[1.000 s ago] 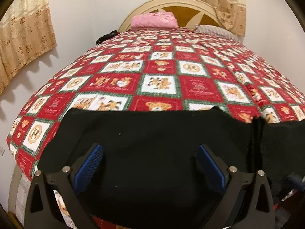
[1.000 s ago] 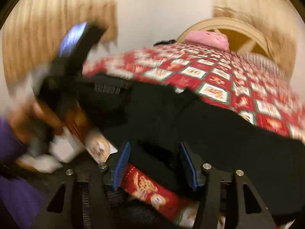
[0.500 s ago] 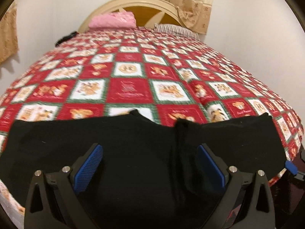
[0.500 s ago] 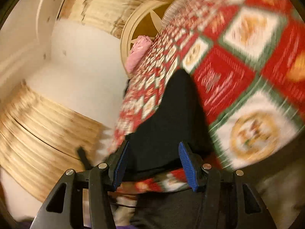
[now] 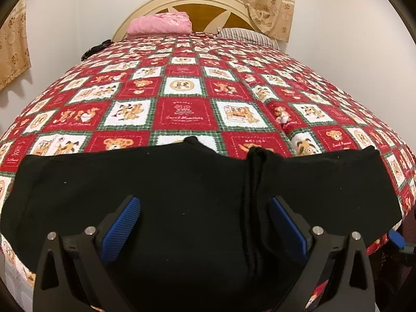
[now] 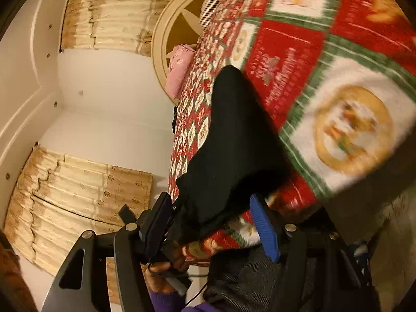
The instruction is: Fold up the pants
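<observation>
- The black pants [image 5: 182,195] lie spread flat across the foot of the bed, over the red checked teddy-bear quilt [image 5: 182,114], reaching from one side edge of the bed to the other.
- The left gripper [image 5: 204,225] hovers level over the middle of the pants, aimed toward the headboard [image 5: 208,2], its blue-padded fingers [image 5: 121,227] spread wide and holding nothing.
- The right gripper [image 6: 212,225] is rolled sideways at the bed's corner, fingers apart with the pants' end between them; whether the pads touch cloth I cannot tell.
- Quilt lettering is too small to read.
- A pink folded cloth [image 5: 160,24] sits by the headboard.
</observation>
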Tool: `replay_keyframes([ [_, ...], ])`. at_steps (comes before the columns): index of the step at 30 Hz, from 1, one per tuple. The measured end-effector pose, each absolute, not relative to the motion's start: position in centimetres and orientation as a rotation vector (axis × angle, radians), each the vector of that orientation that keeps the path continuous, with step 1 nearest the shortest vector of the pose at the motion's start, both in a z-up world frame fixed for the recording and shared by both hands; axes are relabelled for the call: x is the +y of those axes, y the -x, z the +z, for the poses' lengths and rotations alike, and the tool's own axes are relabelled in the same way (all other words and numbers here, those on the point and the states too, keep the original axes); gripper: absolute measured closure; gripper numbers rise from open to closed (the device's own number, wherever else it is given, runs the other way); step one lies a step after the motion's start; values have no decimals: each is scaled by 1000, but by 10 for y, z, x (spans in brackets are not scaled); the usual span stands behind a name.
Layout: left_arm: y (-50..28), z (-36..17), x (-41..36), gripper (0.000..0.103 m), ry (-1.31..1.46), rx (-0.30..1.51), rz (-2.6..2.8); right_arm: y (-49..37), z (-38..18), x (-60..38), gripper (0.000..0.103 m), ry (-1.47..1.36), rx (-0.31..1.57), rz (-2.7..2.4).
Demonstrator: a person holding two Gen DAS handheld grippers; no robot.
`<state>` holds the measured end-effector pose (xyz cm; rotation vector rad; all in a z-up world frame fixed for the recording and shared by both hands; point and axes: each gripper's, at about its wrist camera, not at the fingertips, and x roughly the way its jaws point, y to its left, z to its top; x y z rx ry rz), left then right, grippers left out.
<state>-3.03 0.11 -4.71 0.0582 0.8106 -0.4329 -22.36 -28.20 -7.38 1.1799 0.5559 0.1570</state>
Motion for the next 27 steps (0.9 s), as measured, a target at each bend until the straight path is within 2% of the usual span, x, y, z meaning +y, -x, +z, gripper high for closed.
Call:
replay_keyframes([
  [4, 29, -43, 13, 1, -57, 787, -388, 198, -75, -284, 38, -1132, 620, 113],
  [10, 18, -48, 29, 1, -46, 783, -302, 185, -74, -277, 39, -1135, 553, 140],
  [11, 17, -50, 31, 1, -45, 791, -294, 180, -68, -274, 55, -1083, 546, 135],
  [12, 16, -51, 33, 1, -40, 796, -288, 177, -63, -272, 83, -1036, 552, 127],
  [13, 15, -53, 35, 1, -34, 798, -282, 175, -58, -272, 95, -993, 550, 117],
  [14, 15, -54, 36, 1, -32, 800, -279, 176, -56, -275, 97, -983, 540, 107],
  [20, 13, -64, 36, 1, -36, 826, -275, 207, -43, -300, 97, -885, 448, -70],
  [24, 17, -67, 29, 1, -75, 816, -270, 212, -73, -309, 96, -962, 497, -96],
  [27, 20, -64, 28, 1, -66, 818, -296, 216, -67, -307, 93, -949, 527, -93],
])
